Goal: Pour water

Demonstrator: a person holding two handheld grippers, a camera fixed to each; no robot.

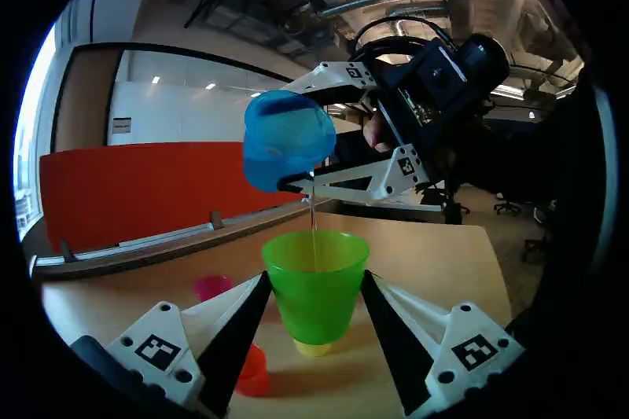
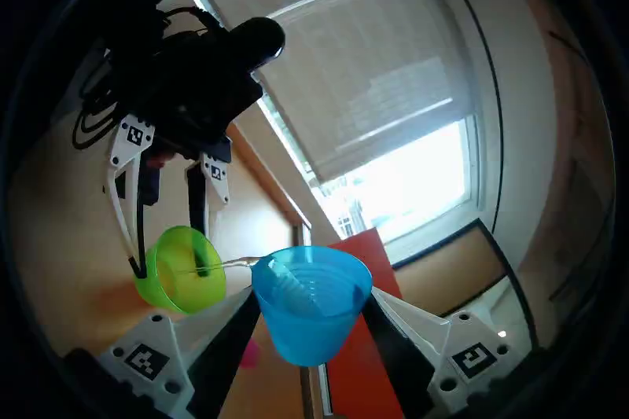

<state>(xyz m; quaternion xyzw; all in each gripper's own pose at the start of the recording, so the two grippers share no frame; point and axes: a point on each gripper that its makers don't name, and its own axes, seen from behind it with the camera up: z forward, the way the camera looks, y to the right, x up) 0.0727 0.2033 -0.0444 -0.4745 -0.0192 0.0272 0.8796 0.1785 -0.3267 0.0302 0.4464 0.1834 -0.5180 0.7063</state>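
My left gripper (image 1: 316, 293) is shut on a green cup (image 1: 316, 287), held upright above the wooden table (image 1: 440, 254). Above it my right gripper (image 1: 297, 136) is shut on a blue cup (image 1: 285, 137), tipped far over. A thin stream of water (image 1: 313, 222) falls from the blue cup's rim into the green cup. In the right gripper view the blue cup (image 2: 311, 303) sits between my right gripper's fingers (image 2: 311, 305), and the stream runs to the green cup (image 2: 182, 268) held by the left gripper (image 2: 169, 262).
A pink cup (image 1: 212, 287), a red cup (image 1: 253, 370) and a yellow cup (image 1: 314, 347) stand on the table below the green cup. A red partition (image 1: 149, 187) runs along the table's far edge. Office chairs (image 1: 515, 205) stand to the right.
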